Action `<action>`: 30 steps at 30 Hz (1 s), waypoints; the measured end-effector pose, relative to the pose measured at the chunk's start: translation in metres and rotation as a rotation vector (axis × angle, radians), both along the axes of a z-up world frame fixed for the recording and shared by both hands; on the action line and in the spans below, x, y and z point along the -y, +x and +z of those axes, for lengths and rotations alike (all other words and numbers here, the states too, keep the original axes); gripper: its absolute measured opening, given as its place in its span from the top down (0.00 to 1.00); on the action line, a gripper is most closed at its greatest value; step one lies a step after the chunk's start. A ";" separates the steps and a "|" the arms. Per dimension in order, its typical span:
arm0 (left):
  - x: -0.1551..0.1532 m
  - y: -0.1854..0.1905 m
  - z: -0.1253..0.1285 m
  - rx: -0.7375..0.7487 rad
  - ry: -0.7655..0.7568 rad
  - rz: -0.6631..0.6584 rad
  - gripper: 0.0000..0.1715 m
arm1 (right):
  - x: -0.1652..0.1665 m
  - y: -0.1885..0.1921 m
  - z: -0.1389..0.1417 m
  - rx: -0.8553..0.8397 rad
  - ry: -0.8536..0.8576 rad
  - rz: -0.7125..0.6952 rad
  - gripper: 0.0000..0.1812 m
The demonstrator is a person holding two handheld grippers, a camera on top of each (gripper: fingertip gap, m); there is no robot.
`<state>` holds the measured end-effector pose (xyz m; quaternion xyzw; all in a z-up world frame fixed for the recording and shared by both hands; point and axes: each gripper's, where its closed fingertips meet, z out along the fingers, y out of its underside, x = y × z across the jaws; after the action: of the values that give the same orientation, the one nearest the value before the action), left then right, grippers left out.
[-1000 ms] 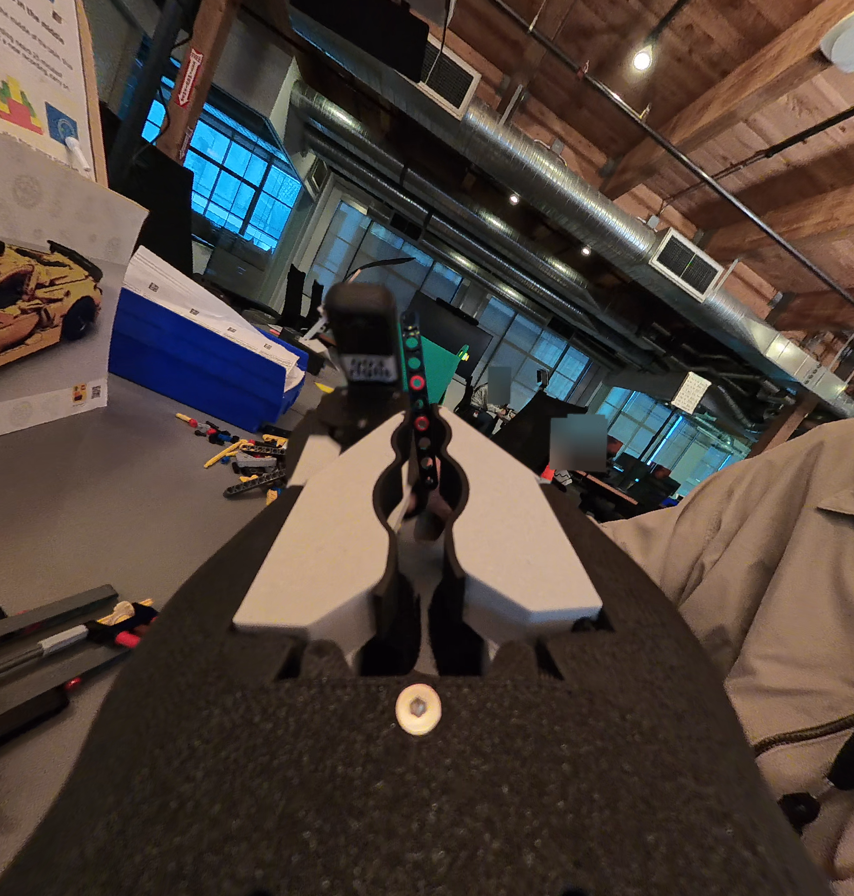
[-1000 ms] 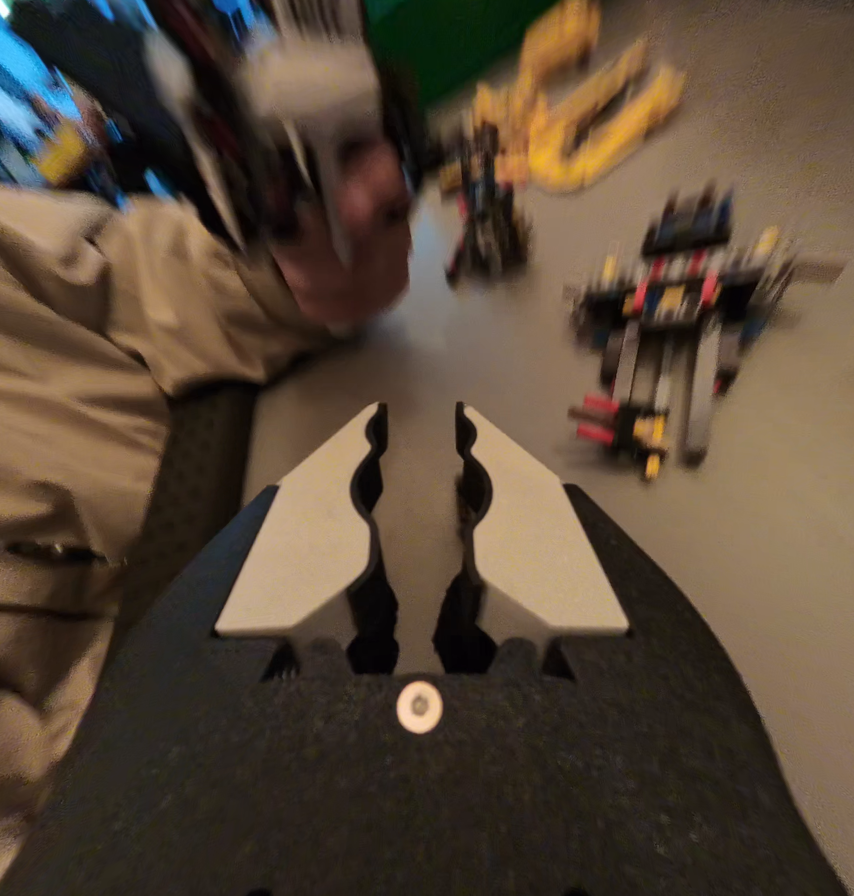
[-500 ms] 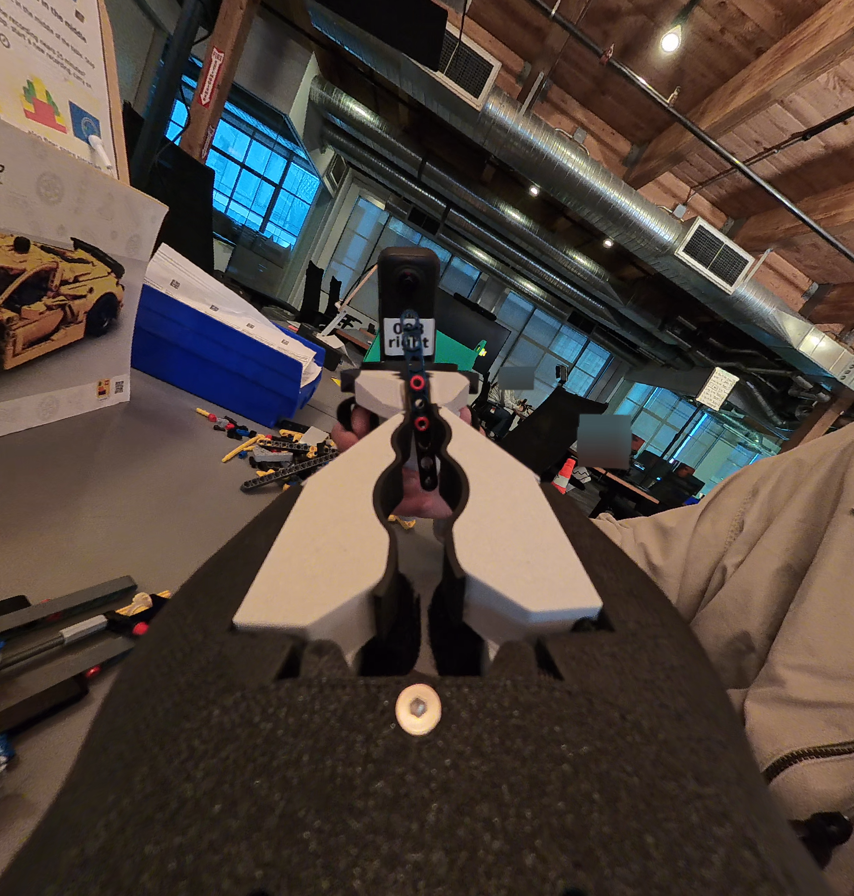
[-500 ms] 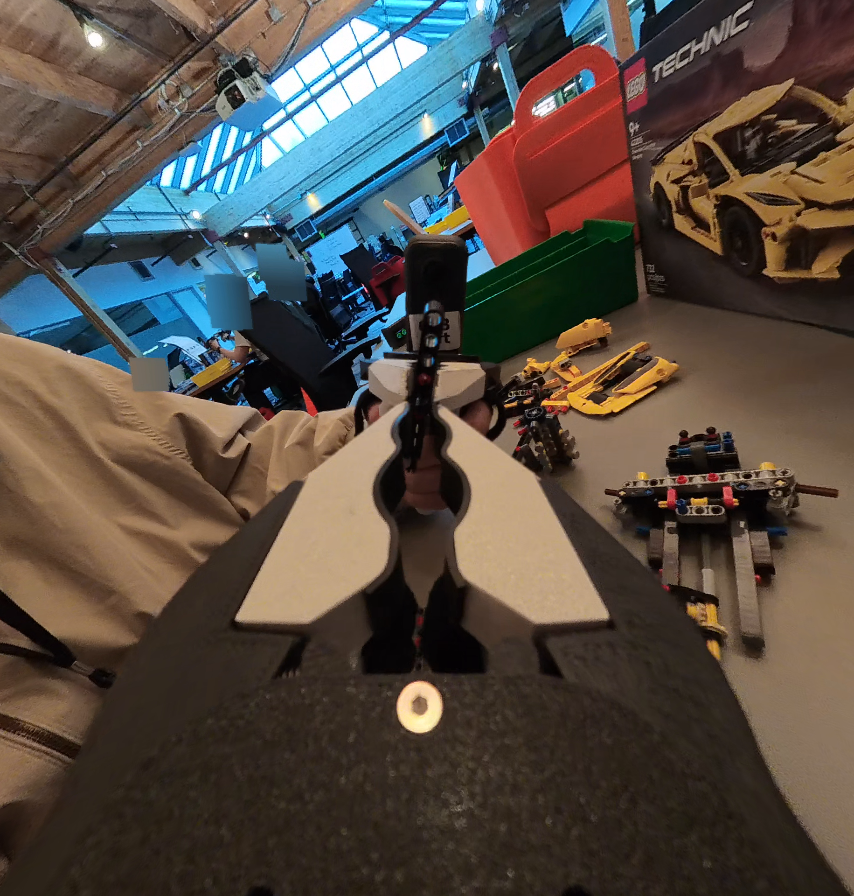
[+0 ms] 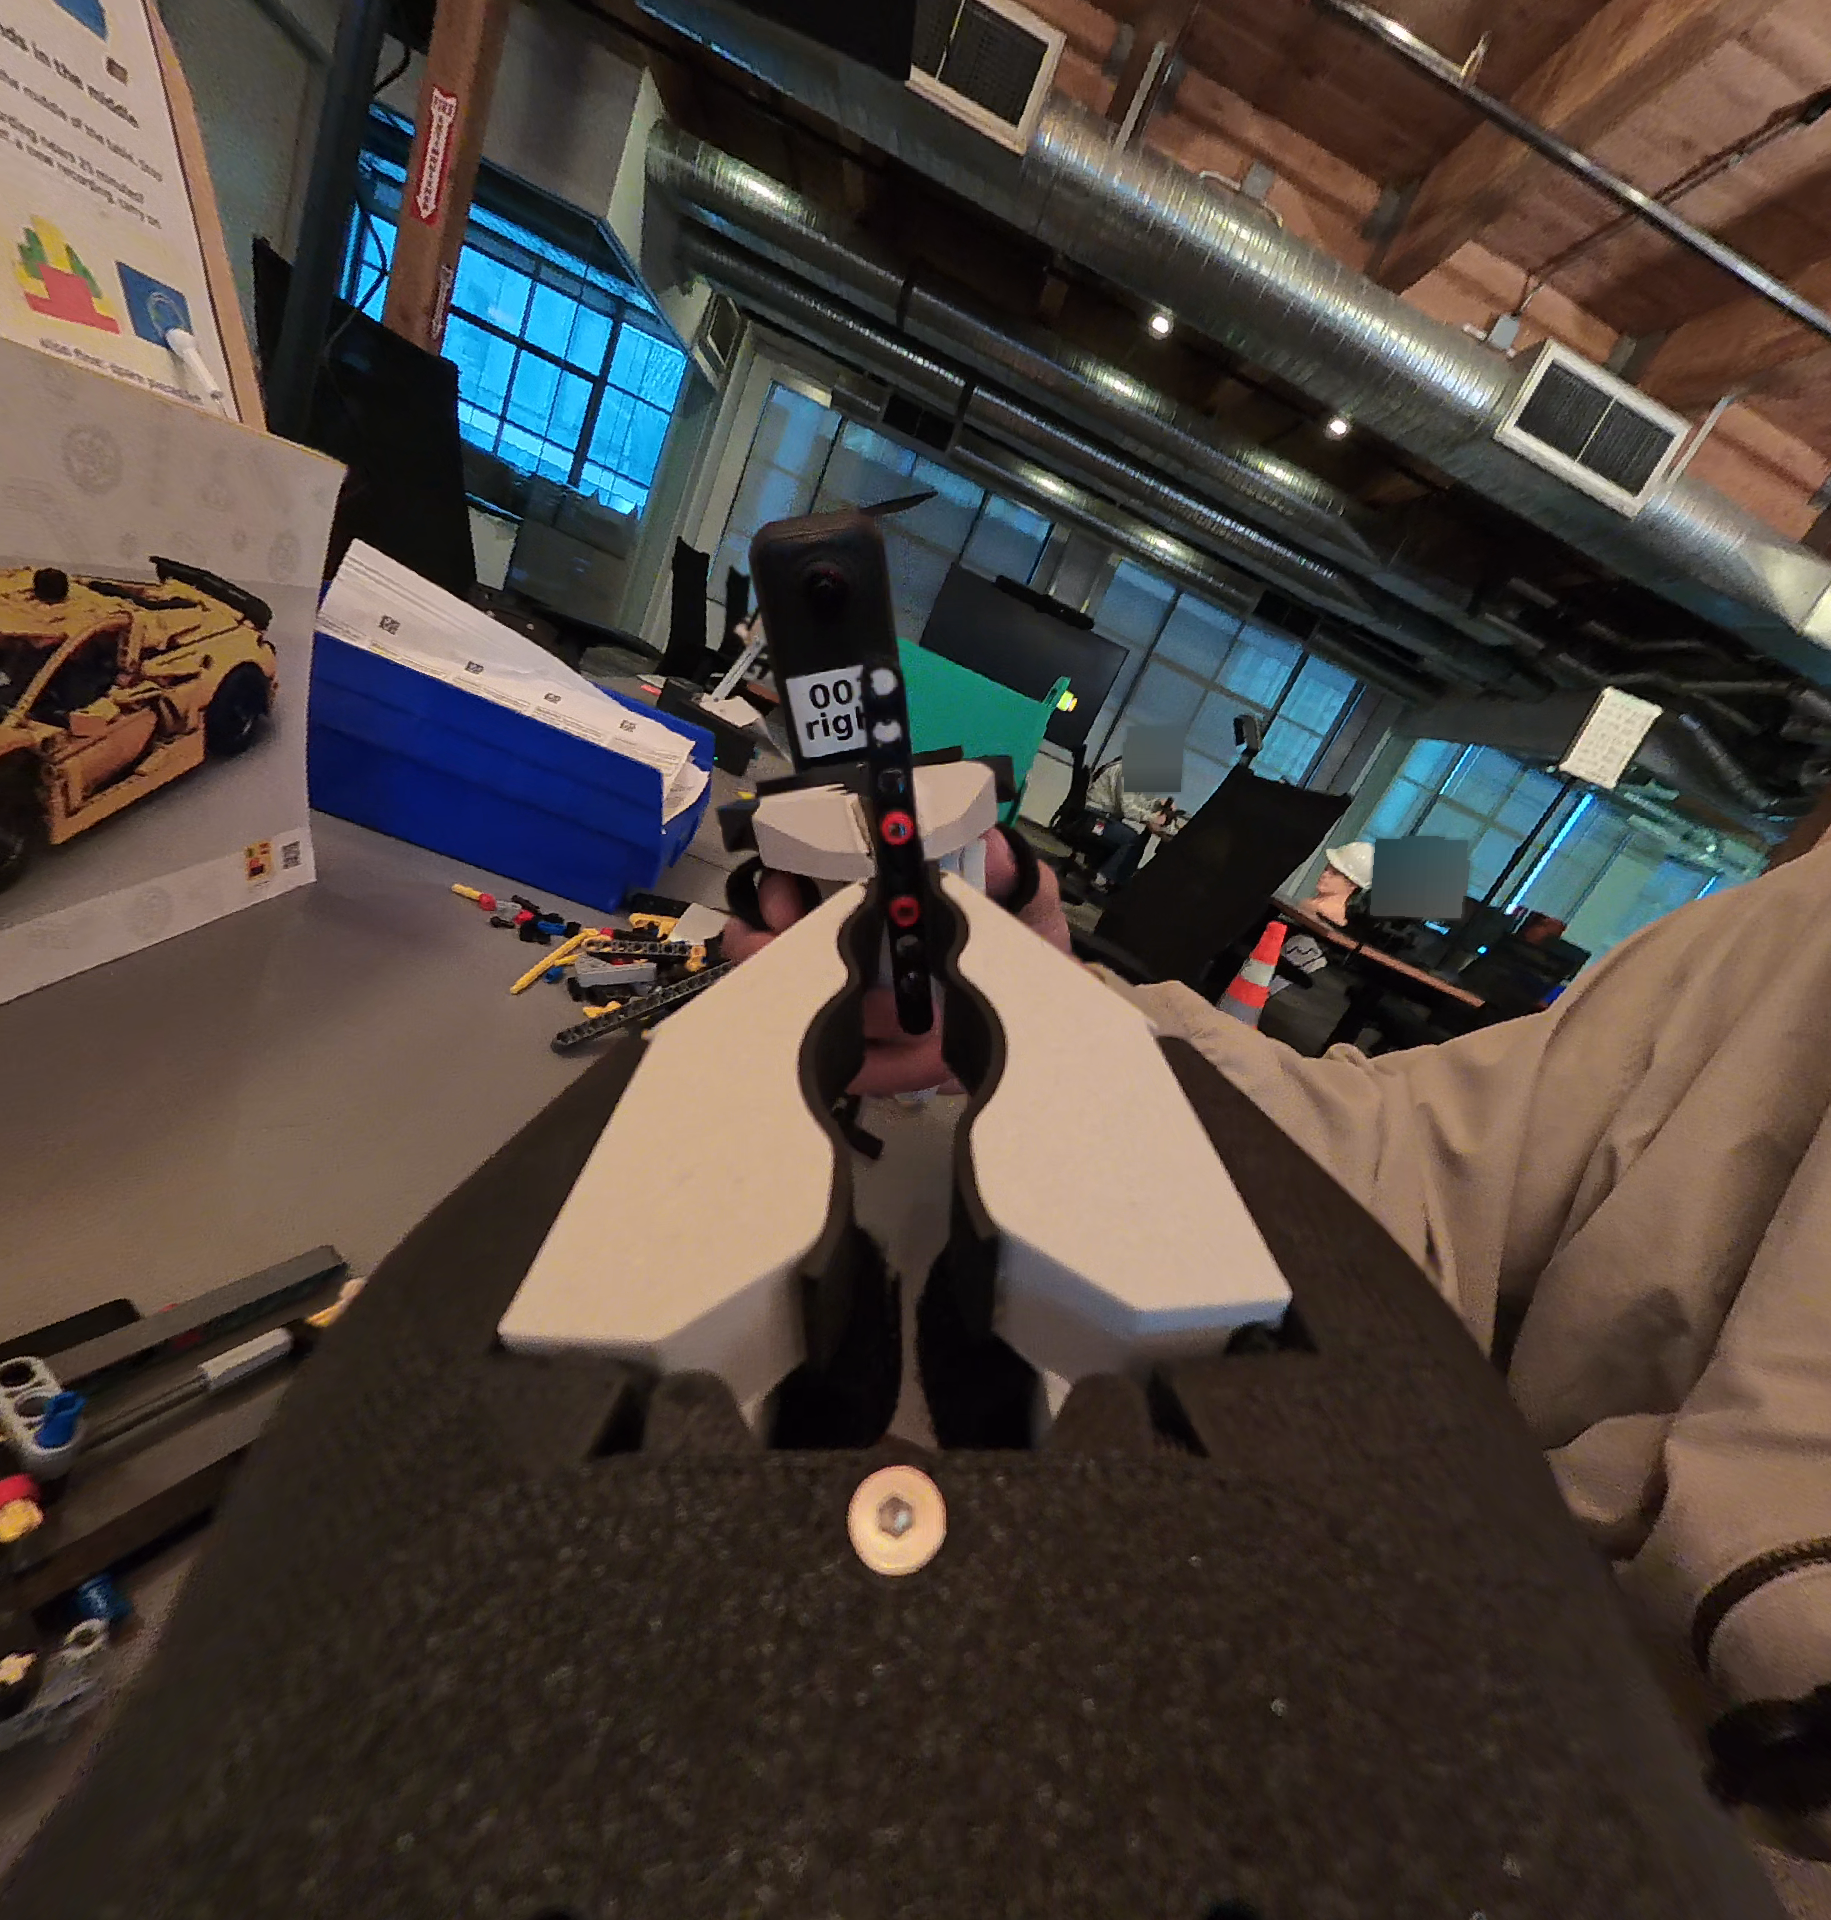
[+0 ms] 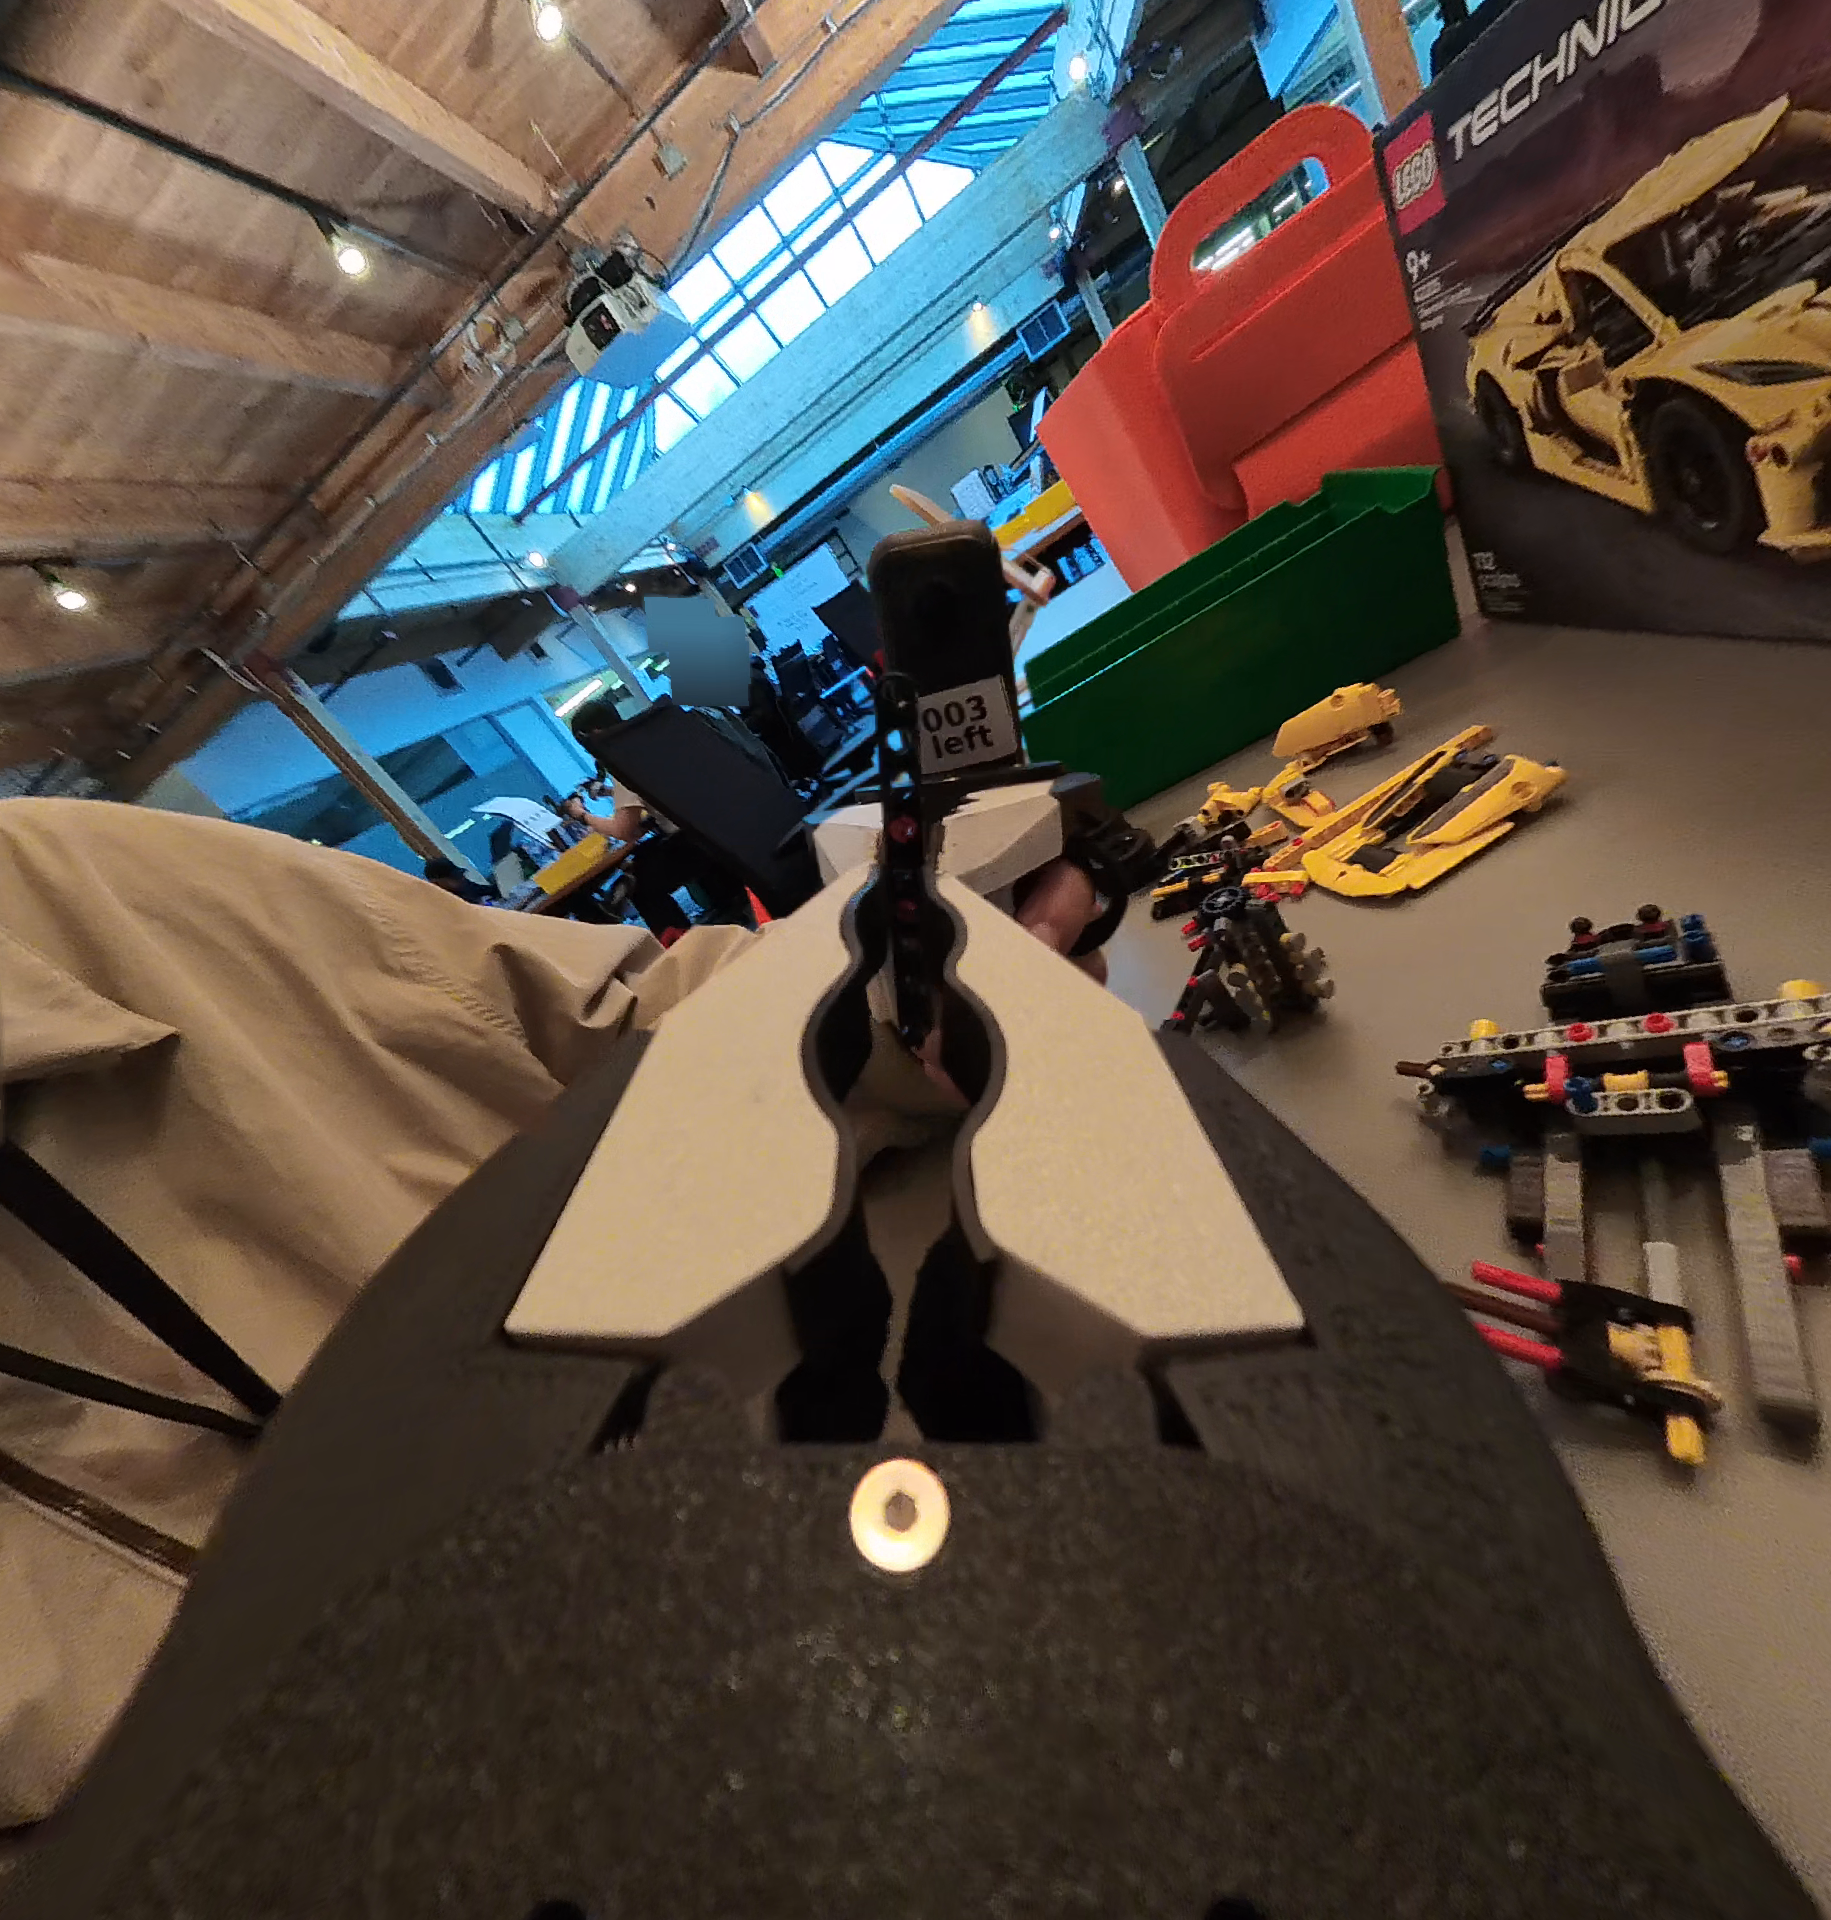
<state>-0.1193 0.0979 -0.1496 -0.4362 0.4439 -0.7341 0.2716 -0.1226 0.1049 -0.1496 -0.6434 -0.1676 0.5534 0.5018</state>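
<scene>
A thin black beam [image 5: 883, 764] with holes and red pins stands upright in the air between my two grippers, which face each other tip to tip. My left gripper [image 5: 900, 914] is shut on the beam's lower part. My right gripper [image 6: 903, 899] is shut on the same beam [image 6: 896, 769] from the opposite side. The right gripper's body [image 5: 849, 831] and its camera show behind the beam in the left wrist view. The left gripper's body [image 6: 994, 831] shows likewise in the right wrist view. A hand [image 6: 1062, 914] grips its handle.
On the grey table [image 6: 1513, 675]: a blue bin [image 5: 495, 769] with papers, loose parts [image 5: 610, 951], a car chassis assembly [image 6: 1659, 1091], a small black assembly [image 6: 1254, 966], yellow body panels [image 6: 1410, 821], a green bin [image 6: 1254, 634], an orange container [image 6: 1254, 364], a car box [image 6: 1669, 364]. A beige sleeve [image 5: 1513, 1143] lies alongside. Left and right tips are no more than a few centimetres apart. Left tips and right tips are each some 20 cm from the car chassis assembly [image 6: 1659, 1091]. Look for it in the left wrist view [image 5: 17, 1369] too.
The right gripper swung up from over the table, faced the left gripper and closed on the beam that the left gripper was holding. The beam tilted slightly.
</scene>
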 end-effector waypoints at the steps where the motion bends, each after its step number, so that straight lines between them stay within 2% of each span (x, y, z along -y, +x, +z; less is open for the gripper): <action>1: 0.000 0.000 -0.001 -0.005 0.008 0.002 0.96 | 0.000 -0.001 -0.001 -0.008 -0.013 0.006 0.98; 7: -0.001 -0.001 -0.002 -0.042 0.010 -0.009 0.96 | -0.001 -0.001 -0.003 0.029 0.006 -0.011 0.98; 14: 0.000 -0.001 -0.008 -0.066 -0.007 -0.045 0.96 | -0.002 -0.001 -0.007 0.212 0.178 -0.130 0.98; 22: 0.006 0.000 -0.011 -0.099 0.030 -0.062 0.96 | 0.004 -0.001 -0.012 0.153 0.061 -0.028 0.98; 25: 0.004 0.003 -0.007 -0.083 0.027 -0.022 0.91 | 0.003 -0.003 -0.012 0.146 0.053 -0.025 0.98; 30: 0.003 -0.001 -0.004 -0.061 0.076 -0.012 0.93 | 0.002 -0.004 -0.008 0.140 0.068 -0.040 0.99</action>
<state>-0.1201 0.0953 -0.1540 -0.4453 0.4819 -0.7047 0.2699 -0.1269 0.1029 -0.1580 -0.6662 -0.2081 0.4909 0.5214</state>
